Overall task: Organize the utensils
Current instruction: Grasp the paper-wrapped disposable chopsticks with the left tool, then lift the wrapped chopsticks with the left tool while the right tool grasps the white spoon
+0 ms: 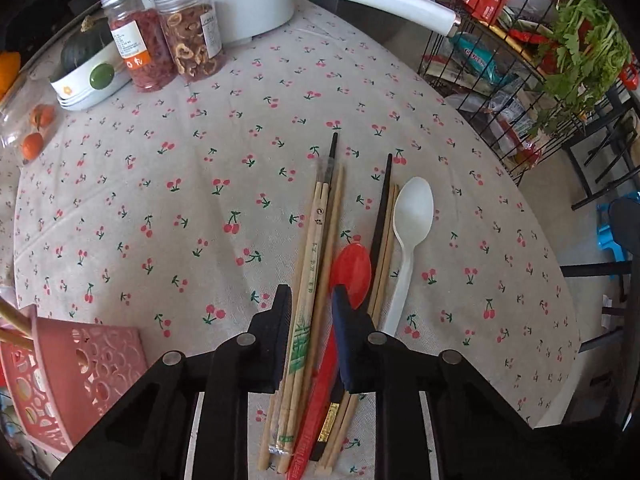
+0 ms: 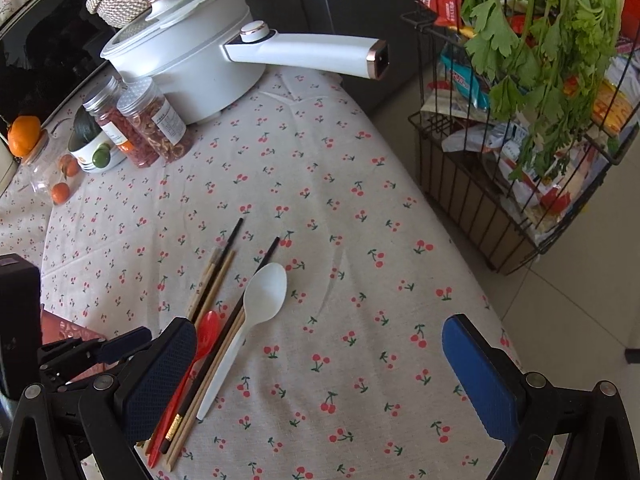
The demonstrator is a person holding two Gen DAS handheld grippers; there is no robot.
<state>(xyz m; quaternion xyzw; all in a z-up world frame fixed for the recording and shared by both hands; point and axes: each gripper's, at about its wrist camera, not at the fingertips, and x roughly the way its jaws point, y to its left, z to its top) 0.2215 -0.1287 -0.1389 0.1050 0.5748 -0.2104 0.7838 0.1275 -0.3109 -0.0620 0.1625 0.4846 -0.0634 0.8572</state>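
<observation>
Several utensils lie on the cherry-print tablecloth: wrapped bamboo chopsticks, loose wooden chopsticks, black chopsticks, a red spoon and a white spoon. My left gripper is partly closed with its fingers on either side of the wrapped and wooden chopsticks, low over them; I cannot tell if it grips them. My right gripper is wide open and empty, over the cloth to the right of the white spoon and red spoon. A pink perforated utensil basket stands at the left.
A white electric pot with a long handle stands at the back. Two jars, a bowl with a squash and oranges sit at the back left. A black wire rack with greens and packets stands off the table's right edge.
</observation>
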